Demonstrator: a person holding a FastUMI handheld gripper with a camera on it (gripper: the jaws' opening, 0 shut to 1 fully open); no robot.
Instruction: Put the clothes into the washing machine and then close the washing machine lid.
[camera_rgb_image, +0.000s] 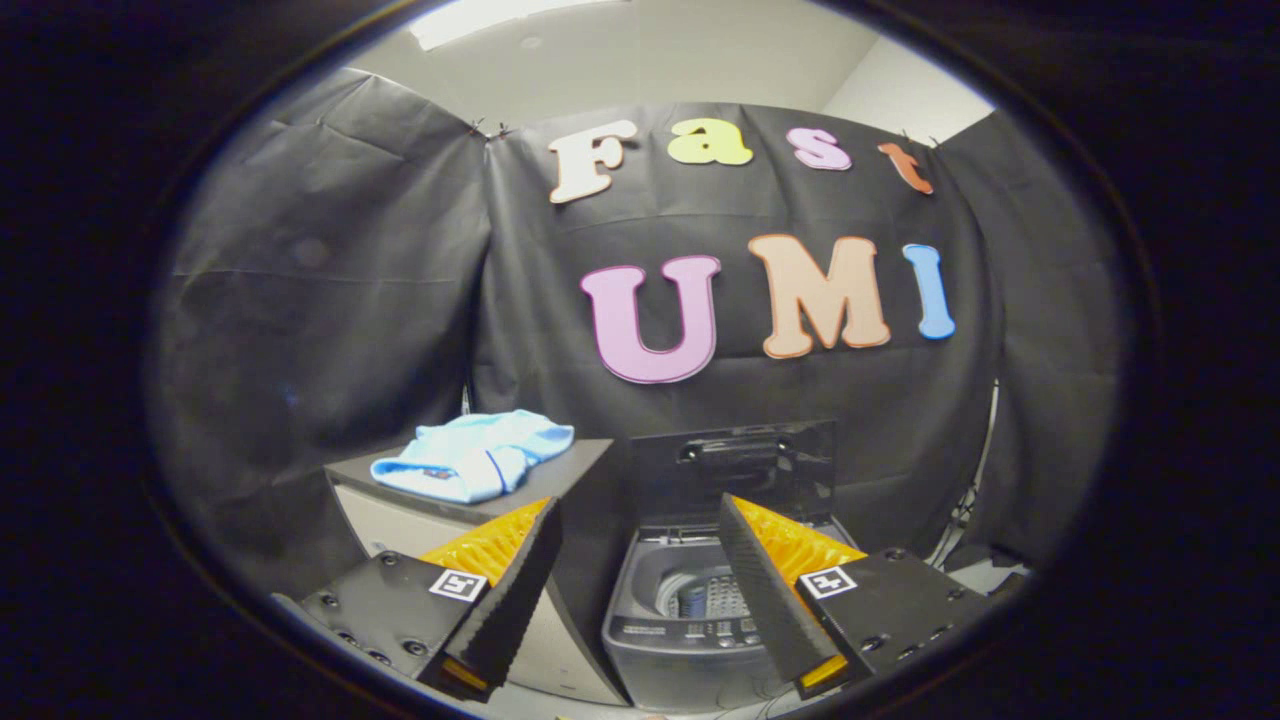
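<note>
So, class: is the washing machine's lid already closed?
No: the lid stands raised behind the washing machine, whose drum is open to view beyond the open tool.

washing machine (690, 610) drum partly hidden behind tongs (640, 550), panel markings unreadable

A dark-topped counter (560, 470) with a pale front stands beyond the tool's (640, 590) spread, empty fingers. A crumpled light blue garment (470, 455) lies directly on its top, toward the far side. Just beside the counter a small washing machine (680, 625) appears to sit lower, on the floor.
</note>
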